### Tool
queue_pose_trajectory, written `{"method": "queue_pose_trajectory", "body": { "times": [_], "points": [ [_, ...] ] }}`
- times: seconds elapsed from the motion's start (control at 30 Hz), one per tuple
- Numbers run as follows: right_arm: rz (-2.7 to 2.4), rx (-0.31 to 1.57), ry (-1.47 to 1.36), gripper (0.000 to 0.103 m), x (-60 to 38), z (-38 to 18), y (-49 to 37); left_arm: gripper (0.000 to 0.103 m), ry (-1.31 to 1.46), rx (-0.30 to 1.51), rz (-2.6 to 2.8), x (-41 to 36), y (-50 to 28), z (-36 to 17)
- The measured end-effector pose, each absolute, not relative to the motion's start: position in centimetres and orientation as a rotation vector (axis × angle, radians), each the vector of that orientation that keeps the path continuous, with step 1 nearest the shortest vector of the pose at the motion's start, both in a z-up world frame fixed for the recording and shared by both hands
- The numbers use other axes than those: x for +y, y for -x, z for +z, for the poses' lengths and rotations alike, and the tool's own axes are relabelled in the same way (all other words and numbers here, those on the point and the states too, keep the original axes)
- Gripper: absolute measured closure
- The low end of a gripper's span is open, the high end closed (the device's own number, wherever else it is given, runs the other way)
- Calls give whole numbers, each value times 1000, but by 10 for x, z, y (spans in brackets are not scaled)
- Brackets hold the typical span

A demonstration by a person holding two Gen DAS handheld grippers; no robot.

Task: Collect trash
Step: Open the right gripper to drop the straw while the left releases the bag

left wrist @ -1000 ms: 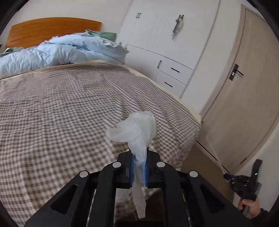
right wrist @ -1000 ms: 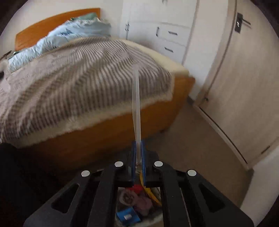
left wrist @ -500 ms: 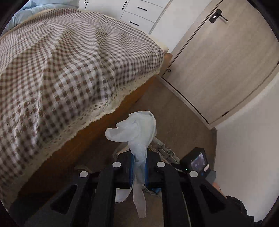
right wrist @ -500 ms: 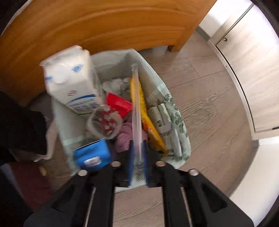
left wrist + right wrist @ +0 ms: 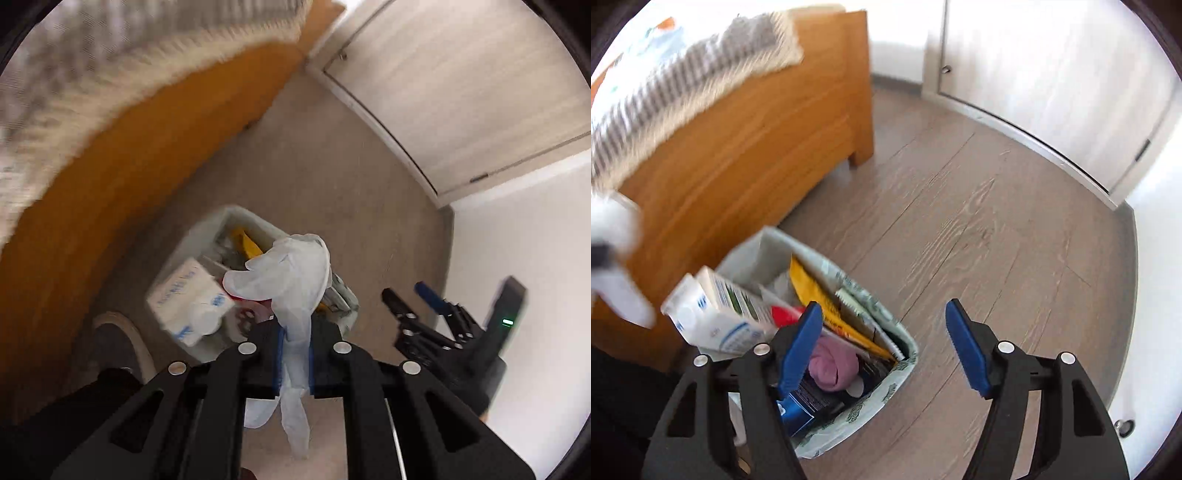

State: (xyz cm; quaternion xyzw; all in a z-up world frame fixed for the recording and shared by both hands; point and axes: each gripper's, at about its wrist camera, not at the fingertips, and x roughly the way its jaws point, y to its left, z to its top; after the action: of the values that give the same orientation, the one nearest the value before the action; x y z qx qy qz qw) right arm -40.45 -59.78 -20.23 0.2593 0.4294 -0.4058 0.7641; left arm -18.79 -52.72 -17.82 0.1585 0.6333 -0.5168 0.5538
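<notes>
The left gripper (image 5: 294, 363) hangs tilted steeply down over the near edge of the trash bin (image 5: 886, 391), its jaws just starting to part around the white glove (image 5: 291, 284), which sits between the pads. The risk looks clear: the limp glove dangles partly outside the bin's rim, so a release here could drape it over the edge or drop it on the floor (image 5: 979, 221) beside the bin. The right gripper (image 5: 882, 343), also pitched down just past the bin, has its jaws spreading wide with nothing between them.
</notes>
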Motion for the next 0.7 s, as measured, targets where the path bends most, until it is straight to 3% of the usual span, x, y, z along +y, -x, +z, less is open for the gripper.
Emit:
{"method": "queue_pose_trajectory", "body": {
  "times": [0.03,0.1,0.23,0.33,0.6,0.7],
  "points": [
    [-890,921,-564,36,-600,-200,408,68,-425,1524,-1226,-536,193,-191],
    [-892,902,-576,36,-599,-196,412,38,-525,1483,-1155,-546,196,-209],
    [-874,917,-594,36,-602,-198,414,34,-529,1444,-1152,-544,193,-211],
    [-854,971,-588,36,-597,-202,408,24,-497,1392,-1179,-534,195,-201],
    [-759,1123,-544,36,-576,-213,391,23,-578,1353,-1175,-538,207,-197],
    [-764,1145,-538,36,-572,-212,390,18,-584,1334,-1182,-534,208,-193]
  ]
}}
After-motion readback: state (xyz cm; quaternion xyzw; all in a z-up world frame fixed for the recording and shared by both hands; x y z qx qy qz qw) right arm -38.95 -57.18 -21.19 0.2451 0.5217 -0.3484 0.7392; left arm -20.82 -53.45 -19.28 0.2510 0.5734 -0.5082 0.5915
